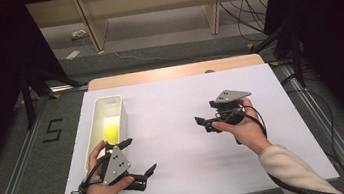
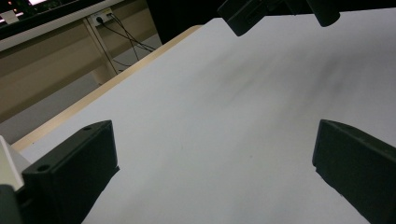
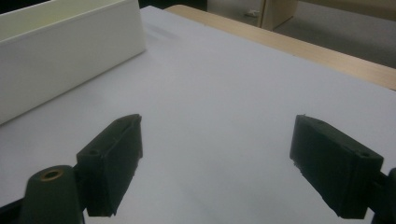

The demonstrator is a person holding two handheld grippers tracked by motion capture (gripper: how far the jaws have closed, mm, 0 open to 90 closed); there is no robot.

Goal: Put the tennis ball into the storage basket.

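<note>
Yellow round ball point(image 1: 111, 133) in long white plastic bin point(image 1: 94, 129)

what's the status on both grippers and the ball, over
Left gripper open, empty. Right gripper open, empty. Yellow ball inside white bin. White sheet between grippers bare.

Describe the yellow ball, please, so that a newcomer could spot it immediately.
On the white sheet covering the table, a long white bin stands at the left. The yellow ball lies inside it, the sole brightly coloured thing there.
</note>
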